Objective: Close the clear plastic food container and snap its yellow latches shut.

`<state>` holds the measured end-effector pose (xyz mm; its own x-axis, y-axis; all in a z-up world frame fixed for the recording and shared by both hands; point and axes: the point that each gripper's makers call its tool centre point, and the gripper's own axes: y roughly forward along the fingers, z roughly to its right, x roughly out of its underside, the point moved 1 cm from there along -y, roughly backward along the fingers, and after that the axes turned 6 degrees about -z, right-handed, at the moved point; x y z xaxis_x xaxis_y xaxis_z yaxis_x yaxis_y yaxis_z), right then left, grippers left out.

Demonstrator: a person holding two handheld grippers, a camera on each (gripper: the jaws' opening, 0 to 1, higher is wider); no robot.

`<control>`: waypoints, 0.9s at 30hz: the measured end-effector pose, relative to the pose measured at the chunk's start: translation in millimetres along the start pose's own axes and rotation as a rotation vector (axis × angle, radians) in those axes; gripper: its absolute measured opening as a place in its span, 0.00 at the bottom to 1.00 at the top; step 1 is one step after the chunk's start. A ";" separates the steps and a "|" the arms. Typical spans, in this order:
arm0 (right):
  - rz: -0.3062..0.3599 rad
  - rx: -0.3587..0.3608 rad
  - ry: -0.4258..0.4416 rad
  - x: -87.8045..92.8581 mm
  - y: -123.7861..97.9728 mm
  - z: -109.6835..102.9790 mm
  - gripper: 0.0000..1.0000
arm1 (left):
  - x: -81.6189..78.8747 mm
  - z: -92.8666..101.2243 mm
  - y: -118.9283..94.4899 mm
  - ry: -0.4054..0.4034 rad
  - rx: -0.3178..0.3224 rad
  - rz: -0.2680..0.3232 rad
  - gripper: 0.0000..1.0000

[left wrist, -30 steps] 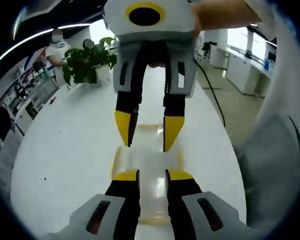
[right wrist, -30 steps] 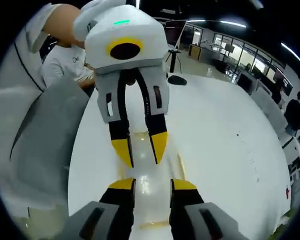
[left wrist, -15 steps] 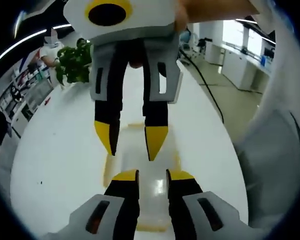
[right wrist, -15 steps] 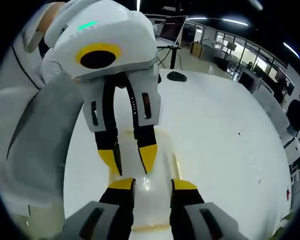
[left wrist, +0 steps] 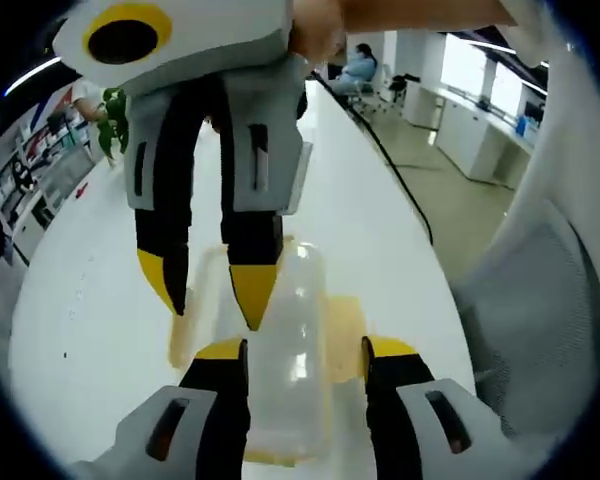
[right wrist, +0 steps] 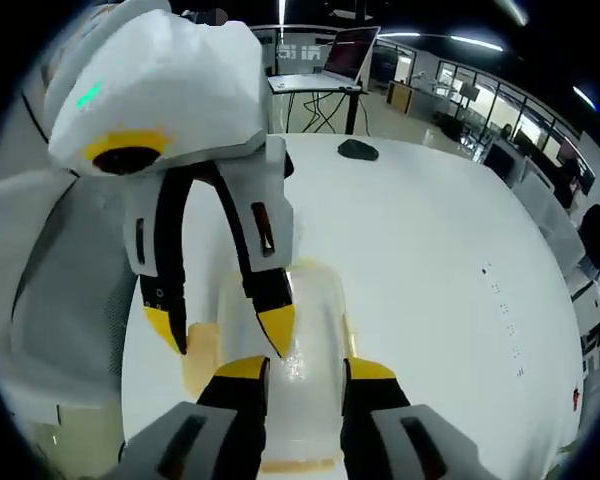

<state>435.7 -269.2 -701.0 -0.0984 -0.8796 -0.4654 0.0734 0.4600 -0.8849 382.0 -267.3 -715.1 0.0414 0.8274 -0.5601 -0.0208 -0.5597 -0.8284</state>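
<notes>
Both grippers have closed in over the clear plastic food container (left wrist: 280,350) since a second ago, and the left gripper's (left wrist: 305,352) jaws now stand wider apart, spread around the box at bottom centre of the left gripper view. Opposite, the right gripper (left wrist: 215,295) reaches down from upper left, its yellow tips parted over the container's far end. In the right gripper view, the right gripper (right wrist: 305,368) straddles the container (right wrist: 310,330) on the white table (right wrist: 430,250), jaws open; the left gripper (right wrist: 225,328) descends from upper left. Yellow latches (left wrist: 345,320) show at the container's edges.
</notes>
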 end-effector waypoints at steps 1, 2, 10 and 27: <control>-0.002 -0.006 0.002 -0.2 1.0 -0.6 0.27 | 0.4 -0.3 -0.1 0.021 -0.016 0.001 0.47; -0.002 0.000 0.000 -0.5 2.0 0.7 0.32 | 2.7 -3.3 0.2 0.042 -0.038 -0.013 0.49; -0.069 -0.022 -0.005 11.5 11.7 3.7 0.48 | 0.4 -2.8 5.4 0.092 -0.100 -0.026 0.52; -0.157 -0.151 -0.022 13.4 19.5 5.1 0.46 | 3.5 -13.1 9.4 0.124 -0.177 -0.044 0.45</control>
<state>440.8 -272.7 -724.4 -0.0748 -0.9436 -0.3226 -0.0912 0.3286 -0.9401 395.1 -270.2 -724.8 0.1614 0.8455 -0.5090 0.1595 -0.5313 -0.8320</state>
